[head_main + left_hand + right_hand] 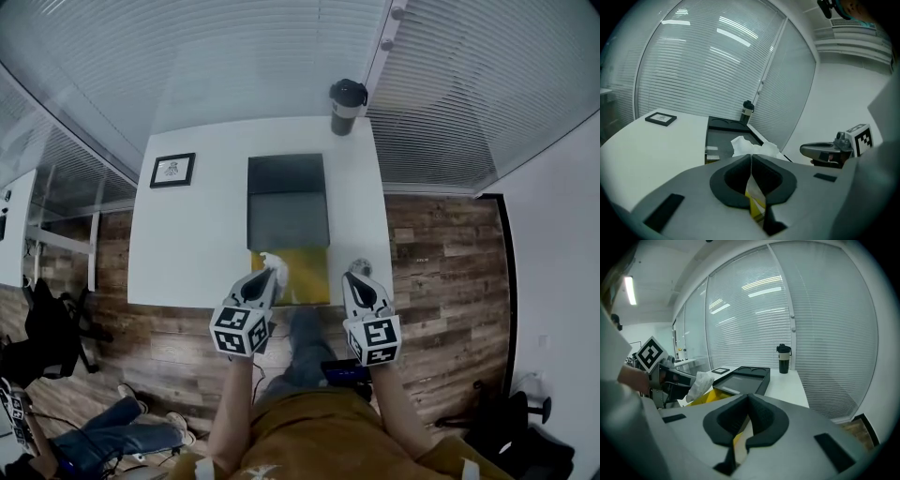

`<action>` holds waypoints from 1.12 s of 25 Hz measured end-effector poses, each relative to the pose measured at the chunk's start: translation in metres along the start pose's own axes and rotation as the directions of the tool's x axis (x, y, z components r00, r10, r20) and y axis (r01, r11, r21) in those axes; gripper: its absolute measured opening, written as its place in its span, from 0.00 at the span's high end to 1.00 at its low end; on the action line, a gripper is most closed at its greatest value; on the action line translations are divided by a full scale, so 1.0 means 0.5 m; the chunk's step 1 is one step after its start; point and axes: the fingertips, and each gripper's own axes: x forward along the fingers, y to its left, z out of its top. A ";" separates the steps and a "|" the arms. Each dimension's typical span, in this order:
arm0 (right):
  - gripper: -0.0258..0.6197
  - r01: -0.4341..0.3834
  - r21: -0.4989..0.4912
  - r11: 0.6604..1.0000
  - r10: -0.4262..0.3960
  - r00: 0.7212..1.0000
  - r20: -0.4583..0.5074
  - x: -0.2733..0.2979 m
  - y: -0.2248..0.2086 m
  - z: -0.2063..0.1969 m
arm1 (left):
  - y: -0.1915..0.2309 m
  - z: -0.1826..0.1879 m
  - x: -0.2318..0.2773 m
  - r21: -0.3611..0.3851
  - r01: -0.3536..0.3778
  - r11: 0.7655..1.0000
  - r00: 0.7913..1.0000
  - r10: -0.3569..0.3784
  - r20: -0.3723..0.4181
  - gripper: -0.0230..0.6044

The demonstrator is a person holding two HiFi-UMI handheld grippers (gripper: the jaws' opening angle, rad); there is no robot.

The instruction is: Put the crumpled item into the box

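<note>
The fingers (pixel 733 180) of the left gripper (pixel 751 158) are seen pressed together on a crumpled white item (pixel 752 147), which bulges up past their tips. Something yellow (pixel 754 206) is glimpsed through the gap lower down between them. Beyond, a black box (pixel 723 133) is set on the white bench (pixel 651 150), with a dark tumbler (pixel 747 111) stood at its far end and a framed picture (pixel 661 118) laid flat to the left. The right gripper (pixel 806 150) is seen at the right.

From the head we look steeply down on the white table (pixel 197 234). The cameras on the left gripper (pixel 272 276) and right gripper (pixel 360 274) sit low at its near edge and face along the jaws toward the blinds (pixel 693 70). All three views share the black box (pixel 287 216) and the mug (pixel 346 105).
</note>
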 end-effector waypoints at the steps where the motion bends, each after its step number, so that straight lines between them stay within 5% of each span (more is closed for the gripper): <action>1: 0.94 -0.001 0.002 1.000 0.001 1.000 -0.003 0.001 -0.002 -0.002 | -0.001 -0.006 0.004 0.002 0.001 1.000 1.000 -0.001 -0.009 0.91; 16: 0.94 -0.057 0.042 0.998 0.059 0.997 -0.057 0.044 0.025 -0.048 | -0.027 -0.087 0.060 0.133 0.085 0.988 0.977 -0.056 -0.205 0.91; 24: 0.94 -0.054 0.043 0.998 0.057 0.996 -0.064 0.053 0.014 -0.047 | -0.058 -0.115 0.086 0.288 0.160 0.944 0.929 -0.046 -0.367 0.91; 28: 0.94 -0.044 0.046 0.998 0.047 0.997 -0.067 0.056 0.005 -0.044 | -0.061 -0.141 0.100 0.300 0.208 0.931 0.900 -0.061 -0.432 0.91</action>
